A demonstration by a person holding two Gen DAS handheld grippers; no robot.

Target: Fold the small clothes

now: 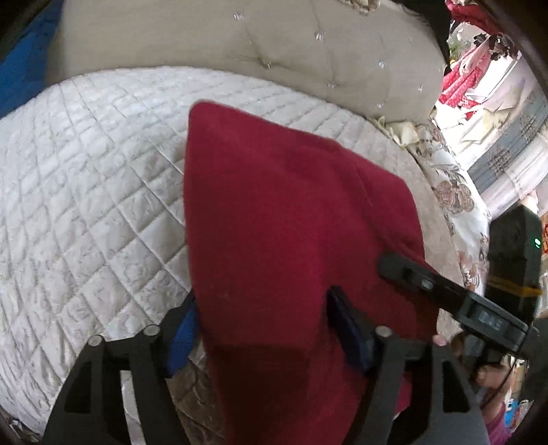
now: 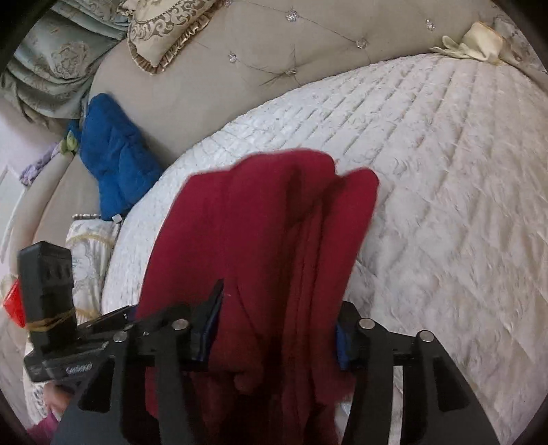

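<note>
A dark red garment [image 1: 284, 219] hangs lifted over the white quilted bed [image 1: 85, 178]. My left gripper [image 1: 263, 328] is shut on its near edge, cloth draped between and over the blue-padded fingers [image 1: 346, 328]. In the right wrist view the same red garment [image 2: 267, 232] hangs in folds from my right gripper [image 2: 274, 328], which is shut on it. The right gripper's body [image 1: 452, 301] shows at the right of the left wrist view, touching the cloth's right edge. The left gripper's body [image 2: 51, 328] shows at the left of the right wrist view.
A tufted beige headboard [image 1: 274, 41] curves behind the bed. A blue garment [image 2: 113, 154] lies against it at the left, with patterned pillows [image 2: 161, 27] above. A floral bedspread [image 1: 455, 191] hangs at the bed's right edge. A cream cloth [image 2: 479, 44] lies far right.
</note>
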